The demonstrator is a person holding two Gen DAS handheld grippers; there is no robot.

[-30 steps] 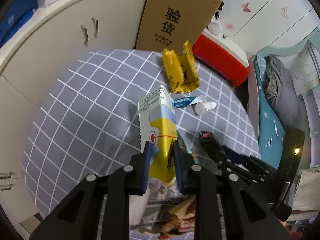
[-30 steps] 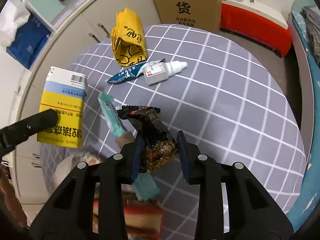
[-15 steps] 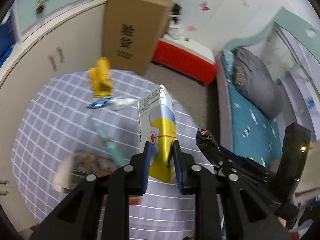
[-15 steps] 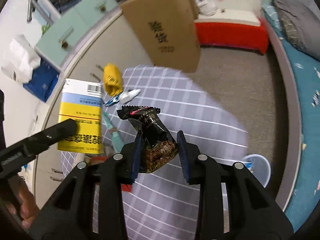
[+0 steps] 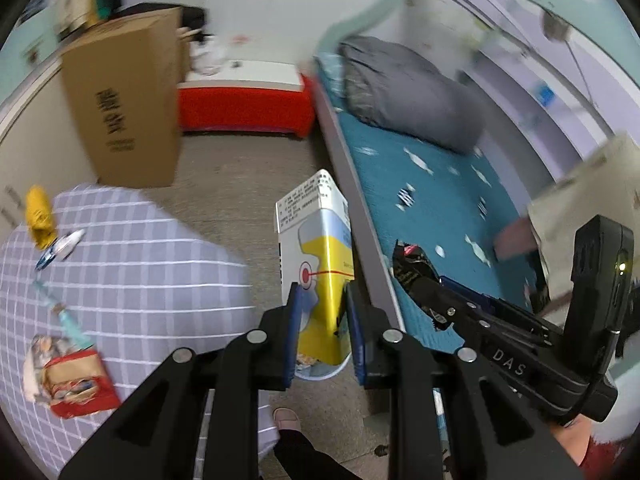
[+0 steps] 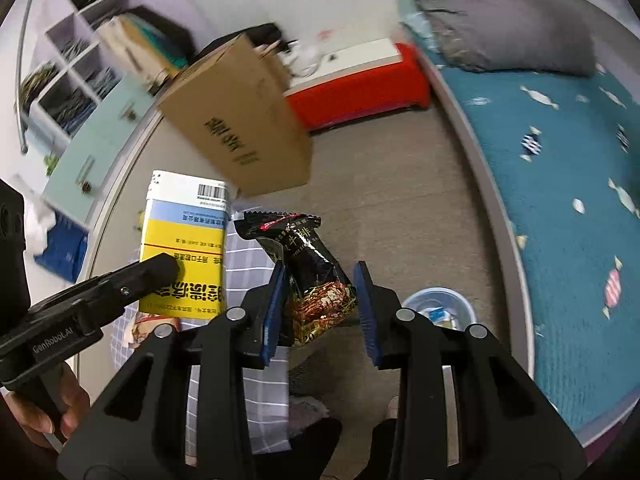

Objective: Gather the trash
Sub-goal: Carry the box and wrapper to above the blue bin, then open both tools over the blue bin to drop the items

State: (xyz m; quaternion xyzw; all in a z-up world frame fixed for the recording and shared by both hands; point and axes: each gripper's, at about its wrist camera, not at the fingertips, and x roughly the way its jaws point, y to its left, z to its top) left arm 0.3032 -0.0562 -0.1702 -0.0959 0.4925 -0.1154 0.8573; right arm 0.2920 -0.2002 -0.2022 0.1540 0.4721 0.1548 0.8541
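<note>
My left gripper (image 5: 321, 294) is shut on a yellow, white and blue carton (image 5: 316, 248), held upright above the floor between the table and the bed. Under the carton shows part of the rim of a pale bin (image 5: 320, 374). My right gripper (image 6: 320, 280) is shut on a black snack wrapper (image 6: 308, 264), to the left of and above the clear bin (image 6: 438, 312), which has some rubbish in it. The left wrist view shows that wrapper (image 5: 406, 268) off to the right. On the checked tablecloth (image 5: 132, 280) lie a yellow bag (image 5: 38, 218), a small bottle (image 5: 70, 240), a teal wrapper (image 5: 68, 320) and a red packet (image 5: 76, 386).
A tall cardboard box (image 6: 240, 128) stands on the floor beside the table, with a red bench (image 6: 360, 88) behind it. A bed with a teal sheet (image 6: 568, 184) and a grey duvet (image 6: 500, 28) runs along the right. A person's feet (image 6: 312, 412) are below the grippers.
Both grippers have swung off the table and risen, and are now over the floor by the bed, still gripping the carton and the wrapper. The bin has come into view.
</note>
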